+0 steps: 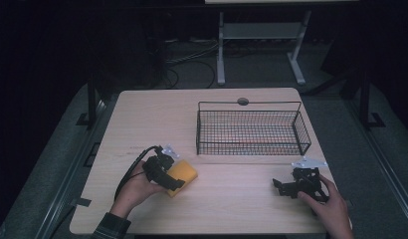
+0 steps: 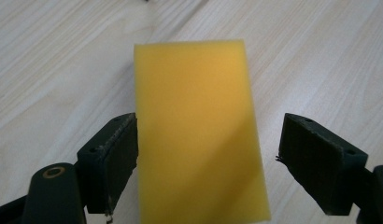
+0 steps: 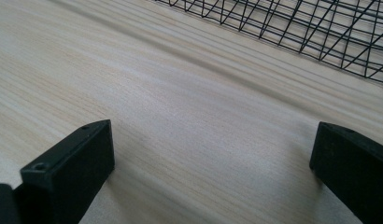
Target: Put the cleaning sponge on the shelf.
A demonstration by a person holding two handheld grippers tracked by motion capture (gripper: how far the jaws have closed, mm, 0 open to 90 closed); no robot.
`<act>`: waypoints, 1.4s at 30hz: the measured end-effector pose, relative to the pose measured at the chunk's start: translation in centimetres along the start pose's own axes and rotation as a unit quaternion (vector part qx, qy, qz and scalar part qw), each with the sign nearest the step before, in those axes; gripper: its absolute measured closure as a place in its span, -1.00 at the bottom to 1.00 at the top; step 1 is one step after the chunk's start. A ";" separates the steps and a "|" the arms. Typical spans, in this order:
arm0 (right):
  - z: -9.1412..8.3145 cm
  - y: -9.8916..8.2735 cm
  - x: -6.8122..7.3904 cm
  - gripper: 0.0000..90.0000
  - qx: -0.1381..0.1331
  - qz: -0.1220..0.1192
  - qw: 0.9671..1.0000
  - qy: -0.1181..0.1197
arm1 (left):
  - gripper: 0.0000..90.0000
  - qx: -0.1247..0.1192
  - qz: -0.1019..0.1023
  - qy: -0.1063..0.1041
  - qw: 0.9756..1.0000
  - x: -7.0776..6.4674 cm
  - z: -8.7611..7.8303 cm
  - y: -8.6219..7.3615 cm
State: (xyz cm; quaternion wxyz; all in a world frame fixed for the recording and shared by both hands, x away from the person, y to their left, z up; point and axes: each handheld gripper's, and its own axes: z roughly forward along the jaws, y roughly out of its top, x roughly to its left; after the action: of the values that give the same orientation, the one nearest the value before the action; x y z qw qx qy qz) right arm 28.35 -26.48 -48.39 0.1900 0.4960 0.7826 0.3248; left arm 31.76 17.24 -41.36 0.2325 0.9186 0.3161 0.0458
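At the left of the high view, the person's left hand (image 1: 137, 186), with a plaid sleeve cuff (image 1: 111, 226) at the wrist, grips the left gripper (image 1: 173, 183), a black tool with a cable looping off its back and a grey three-cornered plate on top. Its jaws stand wide, set on either side of the flat rectangular yellow foam sponge (image 1: 183, 173), which lies on the pale wood-grain counter (image 1: 227, 204) near the front left. In the left gripper view the sponge (image 2: 199, 135) lies flat on the counter and runs lengthwise away from the camera between the two black jaws; the left-hand jaw sits right against its long edge, whether touching or not I cannot tell, while the right-hand jaw stands clear of the other edge with bare wood between them.

Toward the middle and back of the counter stands an empty black wire basket (image 1: 252, 148), rectangular and open-topped, well apart from the sponge.

At the right, the person's right hand (image 1: 331, 209) holds the right gripper (image 1: 277, 185), low over the front right of the counter and pointing left. Its jaws are wide apart with nothing between them; the right gripper view shows bare wood grain (image 3: 194, 130) between them and the mesh of the basket (image 3: 311, 28) in the upper right corner.
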 end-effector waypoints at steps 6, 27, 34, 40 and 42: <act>0.0 0.0 0.0 -1.00 0.000 0.000 1.000 0.000 | -0.59 0.021 0.004 0.014 1.000 0.0 0.9 1.0; 0.0 0.0 0.0 -1.00 0.000 0.000 1.000 0.000 | -0.60 0.060 -0.003 0.019 0.998 0.5 3.7 1.5; 0.0 0.0 0.0 -1.00 0.000 0.000 1.000 0.000 | -0.59 0.066 -0.002 0.018 0.998 0.6 4.0 1.4; 0.0 0.0 0.0 -1.00 0.000 0.000 1.000 0.000 | -0.54 0.066 -0.001 0.019 0.998 0.6 4.0 1.4; 0.0 0.0 0.0 -1.00 0.000 0.000 1.000 0.000 | -0.53 0.063 -0.002 0.018 0.998 0.6 3.9 1.3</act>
State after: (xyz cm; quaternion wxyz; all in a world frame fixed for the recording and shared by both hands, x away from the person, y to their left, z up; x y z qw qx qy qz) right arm 28.35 -26.48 -48.39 0.1900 0.4960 0.7825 0.3249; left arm 33.89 15.11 -44.28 0.1682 0.9298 0.3247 0.0419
